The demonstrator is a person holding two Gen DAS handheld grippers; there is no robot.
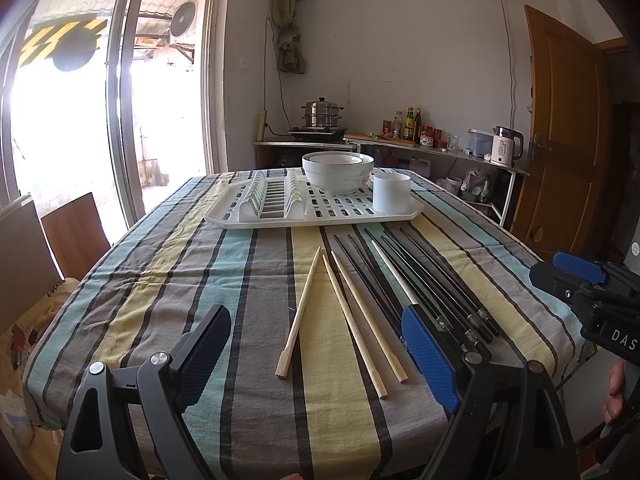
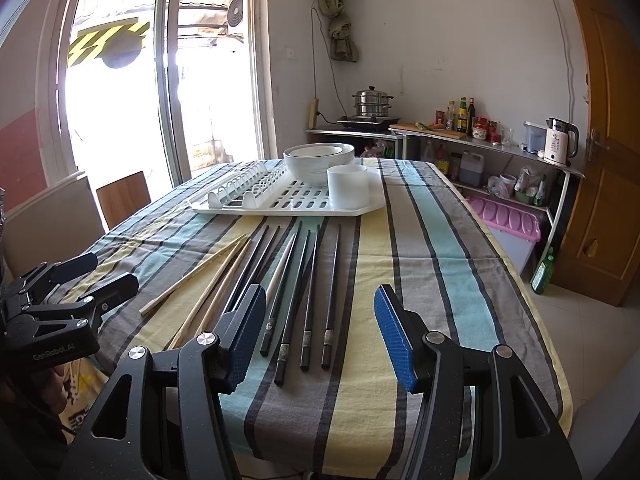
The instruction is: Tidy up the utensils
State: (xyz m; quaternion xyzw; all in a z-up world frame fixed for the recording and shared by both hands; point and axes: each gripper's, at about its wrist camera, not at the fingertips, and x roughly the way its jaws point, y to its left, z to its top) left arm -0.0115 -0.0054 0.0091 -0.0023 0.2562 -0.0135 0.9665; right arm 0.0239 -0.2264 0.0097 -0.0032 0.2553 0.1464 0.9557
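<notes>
A striped woven cloth (image 1: pixel 224 264) in grey, yellow, pale blue and black covers the counter, faintly creased. Toward the far end sits a white plastic rack (image 1: pixel 344 210), a flat slotted tray with upright ribs on its left half. On its right half stand nested white bowls (image 1: pixel 338 172), glossy and round, and just beside them a plain white cup (image 1: pixel 391 192), cylindrical and matte.

Nearer the camera, loose chopsticks lie on the cloth, roughly parallel and pointing at the rack. The black chopsticks (image 2: pixel 310 292) are slim and glossy with pale patterned bands near their thick ends. One white chopstick (image 2: pixel 280 268) lies among them. To the left, three wooden chopsticks (image 1: pixel 348 320), pale and squared at the butt, lie slightly splayed.

The left gripper (image 1: pixel 316 344) hovers over the wooden ones, its fingers wide apart and empty. The right gripper (image 2: pixel 320 328) is above the black ones, its fingers with textured blue pads also spread wide, holding nothing.
</notes>
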